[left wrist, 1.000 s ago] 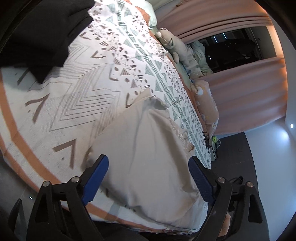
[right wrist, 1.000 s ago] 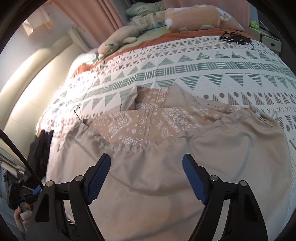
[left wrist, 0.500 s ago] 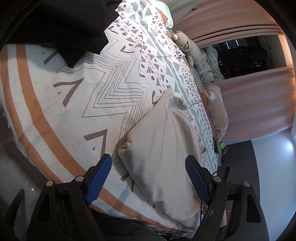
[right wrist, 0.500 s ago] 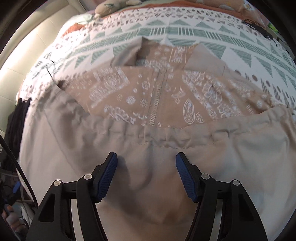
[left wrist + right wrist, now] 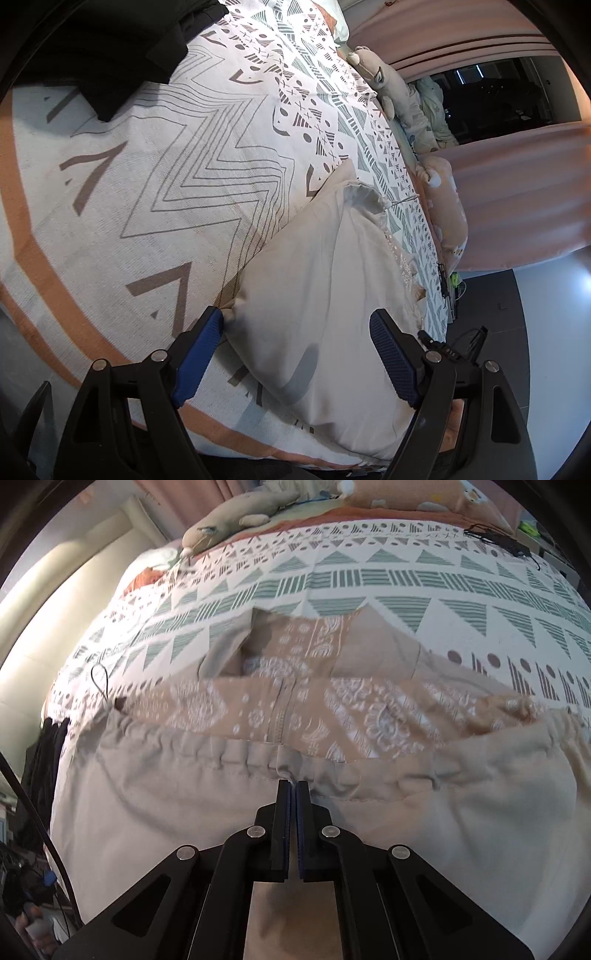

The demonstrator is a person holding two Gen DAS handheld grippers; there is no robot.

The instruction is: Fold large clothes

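Observation:
A large beige garment with a brown paisley-printed upper part lies flat on the patterned bedspread. My right gripper is shut on the garment's gathered seam, near the middle of its width. In the left wrist view the same beige garment lies near the bed's front edge. My left gripper is open, its blue pads either side of the garment's near corner, just above it.
Black clothing lies at the far left of the bed. Plush toys and pillows line the far side by pink curtains. A black cable lies on the bedspread. Dark floor lies beyond the bed.
My right gripper has moved forward to the gathered seam and shut on it. My left gripper has come down closer to the garment's corner and stays open.

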